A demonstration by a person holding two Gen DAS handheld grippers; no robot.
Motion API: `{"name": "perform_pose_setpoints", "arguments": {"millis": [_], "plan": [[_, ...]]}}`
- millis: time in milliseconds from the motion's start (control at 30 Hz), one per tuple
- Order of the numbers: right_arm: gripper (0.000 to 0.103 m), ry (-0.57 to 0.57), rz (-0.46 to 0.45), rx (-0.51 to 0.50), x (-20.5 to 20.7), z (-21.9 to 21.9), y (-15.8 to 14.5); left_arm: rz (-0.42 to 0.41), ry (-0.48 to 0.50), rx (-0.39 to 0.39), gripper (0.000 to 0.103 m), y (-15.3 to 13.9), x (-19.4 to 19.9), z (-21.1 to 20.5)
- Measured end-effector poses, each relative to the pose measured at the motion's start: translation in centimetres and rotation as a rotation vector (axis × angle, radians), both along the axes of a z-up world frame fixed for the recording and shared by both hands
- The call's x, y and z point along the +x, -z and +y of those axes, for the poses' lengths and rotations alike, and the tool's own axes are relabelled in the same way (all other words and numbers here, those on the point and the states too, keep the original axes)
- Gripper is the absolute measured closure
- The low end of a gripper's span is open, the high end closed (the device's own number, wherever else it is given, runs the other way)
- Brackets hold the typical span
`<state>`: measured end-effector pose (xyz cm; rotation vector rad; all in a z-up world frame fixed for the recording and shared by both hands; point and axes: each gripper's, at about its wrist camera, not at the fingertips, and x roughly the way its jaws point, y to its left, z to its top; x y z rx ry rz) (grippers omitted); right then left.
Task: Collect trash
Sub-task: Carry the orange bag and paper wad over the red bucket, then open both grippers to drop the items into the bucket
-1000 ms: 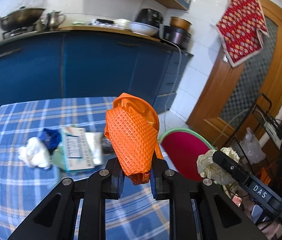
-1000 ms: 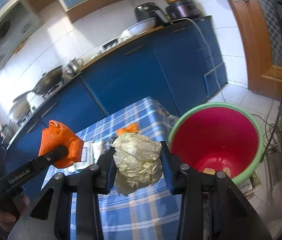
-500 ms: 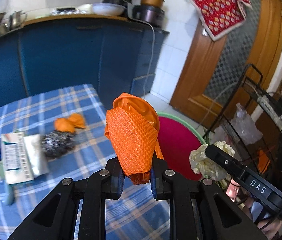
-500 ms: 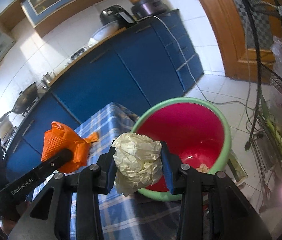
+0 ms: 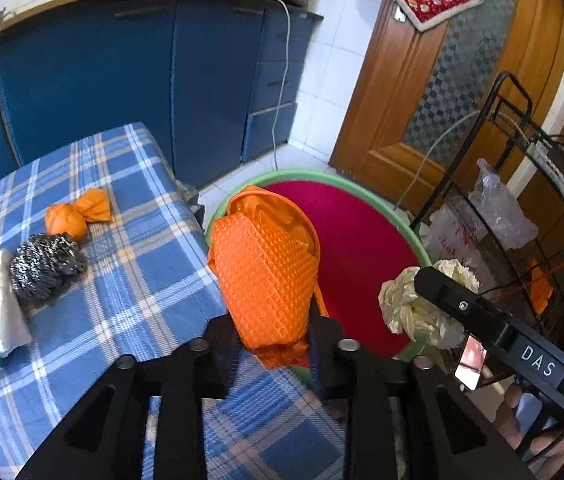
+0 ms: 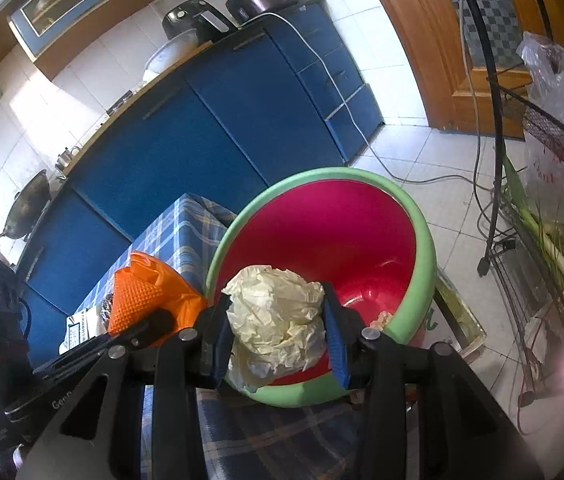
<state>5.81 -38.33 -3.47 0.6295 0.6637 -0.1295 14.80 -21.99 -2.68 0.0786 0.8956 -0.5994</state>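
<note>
- Now the left gripper [image 5: 272, 344] has its jaws opening around the orange glove [image 5: 266, 276], which stands upright between them at the bin's near rim.
- The right gripper [image 6: 278, 332] clamps the crumpled paper wad [image 6: 278, 320] directly above the red bin [image 6: 422, 264], beside the plaid table [image 5: 130, 264].
- The right hand looks better centred over the bin's mouth; the left's glove may catch the rim.

Orange glove [image 5: 266, 280] over red bin [image 5: 366, 240]
</note>
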Motion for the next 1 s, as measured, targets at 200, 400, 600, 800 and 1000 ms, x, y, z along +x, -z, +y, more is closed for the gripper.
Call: {"name": "perform_pose_setpoints", "arguments": {"millis": [200, 400, 600, 800, 1000], "plan": [[0.060, 0.000, 0.016, 0.016, 0.4, -0.1, 0.6, -0.022, -0.013, 0.029, 0.047, 0.1, -0.1, -0.1], [0.056, -0.007, 0.019, 0.025, 0.6, 0.1, 0.9, -0.017, -0.036, 0.027, 0.047, 0.0, 0.0, 0.6], [0.042, 0.014, 0.014, 0.030, 0.4, 0.1, 0.6, -0.019, -0.051, 0.021, 0.047, -0.4, -0.2, 1.3], [0.042, 0.025, 0.010, 0.034, -0.1, 0.2, 0.2, -0.028, -0.067, 0.004, 0.047, -1.1, -0.7, 2.4], [0.042, 0.009, 0.000, 0.024, -0.4, 1.0, -0.5, -0.042, -0.093, -0.011, 0.047, -1.9, -1.2, 3.9]]}}
